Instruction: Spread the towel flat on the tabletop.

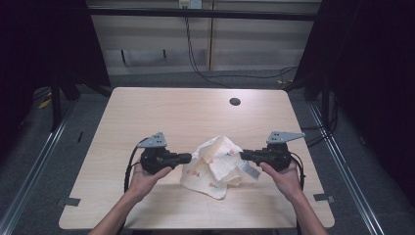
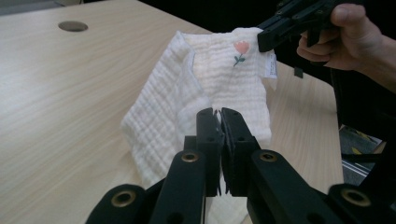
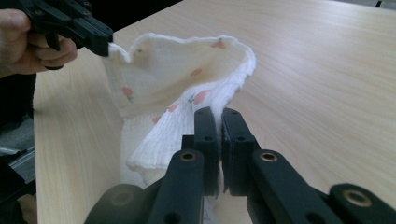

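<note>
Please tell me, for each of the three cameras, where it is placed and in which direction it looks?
High view: sits above the person's side, looks forward and down on the table; both forearms, left gripper and right gripper show, each pinching the white cloth.
Left gripper view: rides on the left gripper, looks along its shut jaws at the cloth; the other hand shows.
Right gripper view: rides on the right gripper, looks toward the cloth; the other hand shows.
Shared: both gripper views show the cloth and the opposite gripper.

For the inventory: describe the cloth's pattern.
White cloth printed with small pink flowers on green stems, clearest in the left gripper view.
</note>
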